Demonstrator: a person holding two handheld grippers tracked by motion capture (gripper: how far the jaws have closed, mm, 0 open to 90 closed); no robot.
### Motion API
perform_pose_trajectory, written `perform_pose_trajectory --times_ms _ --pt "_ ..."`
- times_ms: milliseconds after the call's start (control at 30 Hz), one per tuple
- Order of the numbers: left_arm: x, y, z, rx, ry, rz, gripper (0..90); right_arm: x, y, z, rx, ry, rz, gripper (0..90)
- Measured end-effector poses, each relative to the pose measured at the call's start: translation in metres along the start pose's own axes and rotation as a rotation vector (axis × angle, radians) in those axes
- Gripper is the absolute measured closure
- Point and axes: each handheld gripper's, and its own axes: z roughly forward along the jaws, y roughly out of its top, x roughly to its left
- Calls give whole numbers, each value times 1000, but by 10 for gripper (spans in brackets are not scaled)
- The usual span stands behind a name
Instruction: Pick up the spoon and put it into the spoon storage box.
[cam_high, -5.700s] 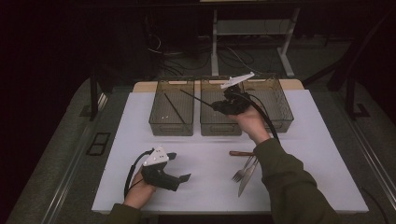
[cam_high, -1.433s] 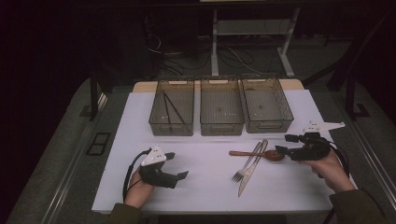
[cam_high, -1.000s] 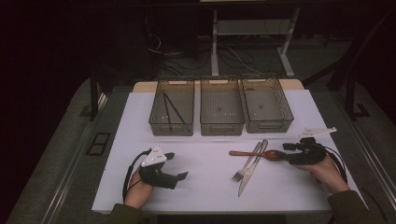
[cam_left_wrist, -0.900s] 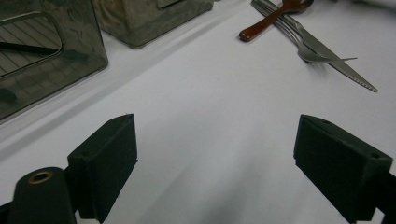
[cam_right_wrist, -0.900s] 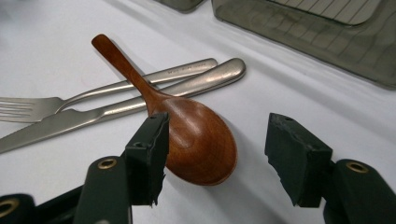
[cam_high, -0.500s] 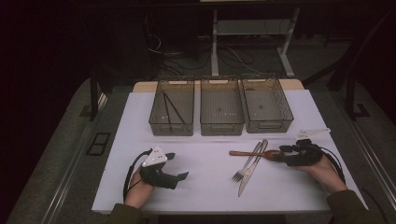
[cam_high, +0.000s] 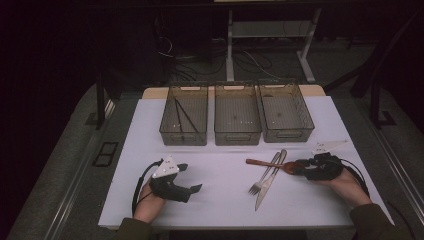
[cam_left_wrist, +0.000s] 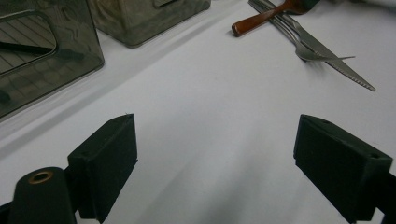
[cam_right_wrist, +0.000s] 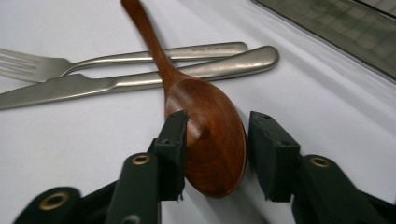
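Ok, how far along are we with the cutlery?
Done: two dark sticks lie in the left bin. In hand: the right gripper straddles the wooden spoon at its bowl, jaws not yet closed on it. Left: the spoon, fork and knife are all on the table; the left gripper rests open, holding nothing.

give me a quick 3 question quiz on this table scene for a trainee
1. True or false: the right claw has its jaws on either side of the wooden spoon bowl.
2. Which bin holds something long and dark? A left bin B middle bin C right bin
3. Fill in: the spoon's handle lies across the fork and the ____.

Key
1. True; a gap remains at one pad, so it is not clamped.
2. A
3. knife
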Motion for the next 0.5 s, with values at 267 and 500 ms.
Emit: perform_pose_trajectory --times_ms 267,500 --pt "-1 0 0 3 -2 2 126 3 0 0 12 43 -27 704" --pt "-1 0 -1 2 -2 4 126 3 0 -1 20 89 -26 790"
